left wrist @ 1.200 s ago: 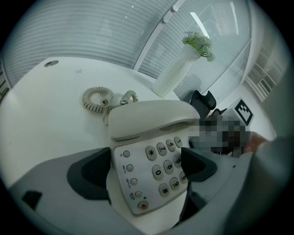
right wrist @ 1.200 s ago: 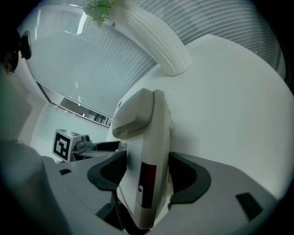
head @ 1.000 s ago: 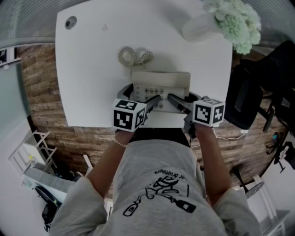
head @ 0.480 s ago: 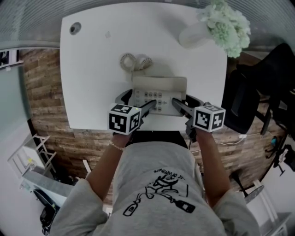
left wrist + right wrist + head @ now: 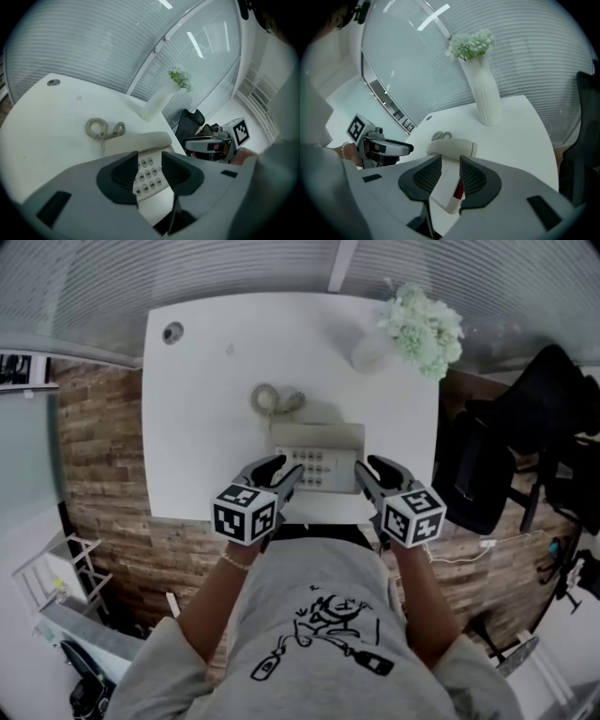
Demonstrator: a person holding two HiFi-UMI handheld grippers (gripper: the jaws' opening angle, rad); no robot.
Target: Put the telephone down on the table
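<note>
A beige desk telephone with its handset on the cradle rests on the white table, near the front edge. Its coiled cord lies just behind it. My left gripper hovers off the phone's left front corner and my right gripper off its right front corner, both clear of it. Both pairs of jaws have just been closing and stand partly narrowed with nothing between them. Through the left gripper's gap I see the keypad beyond. The right gripper's gap shows the phone's side.
A white vase with pale green flowers stands at the table's back right. A round cable hole is at the back left. A black chair is beside the table's right edge. Ribbed glass walls rise behind the table.
Both grippers have lifted and drawn back from the sides of the telephone, which stays on the table. Their jaws have narrowed. The table looks smaller and farther in the head view.
</note>
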